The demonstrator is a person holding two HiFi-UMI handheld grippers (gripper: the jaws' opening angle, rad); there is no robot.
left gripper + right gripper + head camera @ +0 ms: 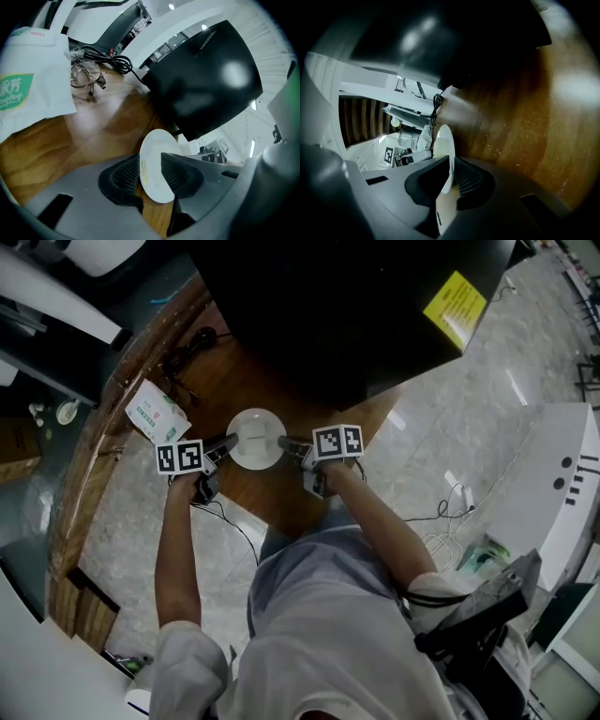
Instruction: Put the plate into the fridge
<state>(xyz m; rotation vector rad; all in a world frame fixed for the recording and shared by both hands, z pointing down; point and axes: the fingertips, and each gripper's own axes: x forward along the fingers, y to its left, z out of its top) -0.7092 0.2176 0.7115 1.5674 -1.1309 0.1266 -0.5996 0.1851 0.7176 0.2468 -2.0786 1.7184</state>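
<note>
Wooden table (pixel 272 493), rounded edge, glossy brown top. Black fridge (pixel 347 306) stands on far part, covers much of it. Left side: white tissue pack (pixel 157 414); beyond it coiled black cable (pixel 187 348) and glasses (pixel 86 75), close together. White plate (pixel 255 439) at centre, near front of fridge; resting or lifted, cannot tell.

Your plate (pixel 255 439): plain white, 1 small yellow sticker (pixel 145 171).
Table (pixel 234 381) under it: brown wood grain.
Fridge (pixel 347 315) ahead of you: black, 1 yellow label (pixel 455 306).
Tissue pack (pixel 155 413): white, green print.
</note>
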